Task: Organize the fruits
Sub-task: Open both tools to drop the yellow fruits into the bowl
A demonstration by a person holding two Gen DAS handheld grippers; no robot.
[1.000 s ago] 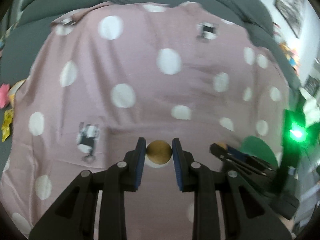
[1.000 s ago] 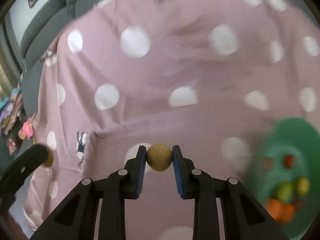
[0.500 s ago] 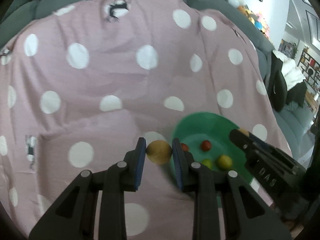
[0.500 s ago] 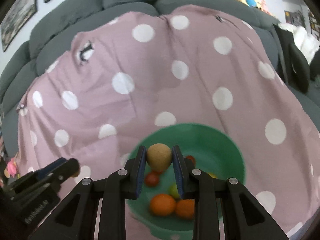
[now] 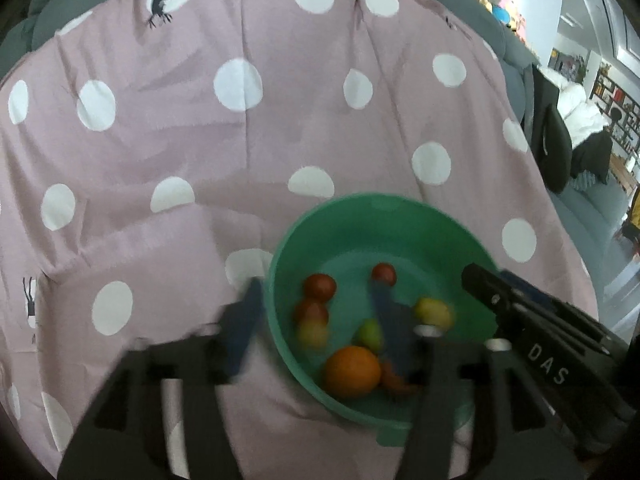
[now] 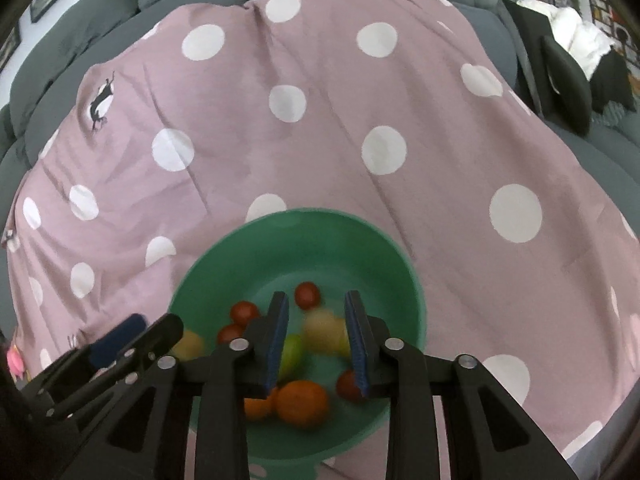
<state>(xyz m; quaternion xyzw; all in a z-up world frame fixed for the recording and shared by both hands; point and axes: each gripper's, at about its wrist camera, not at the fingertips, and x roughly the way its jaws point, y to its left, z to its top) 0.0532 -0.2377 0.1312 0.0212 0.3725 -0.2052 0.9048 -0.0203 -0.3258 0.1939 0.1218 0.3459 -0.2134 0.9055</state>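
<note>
My left claw (image 5: 312, 320) and right claw (image 6: 316, 332) both stood with jaws spread and empty above the green bowl (image 6: 248, 264), which sat upright, mouth up, on a pink polka-dot cloth (image 6: 320, 152) draped over a grey sofa (image 6: 80, 40). The pale round fruit (image 6: 324, 332) lay blurred in the bowl between my right fingers (image 6: 276, 332), touching neither; being round, it showed no long axis I could tell. A second pale fruit (image 5: 312, 332) sat blurred beside the red tomatoes (image 5: 319, 286), near a green fruit (image 5: 370, 334) and an orange (image 5: 352, 372). A bright room with shelves (image 5: 612, 100) opened beyond the sofa's right end. Half a second earlier each claw had been clamped on one of those pale fruits, the left one beside the bowl rather than over it.
</note>
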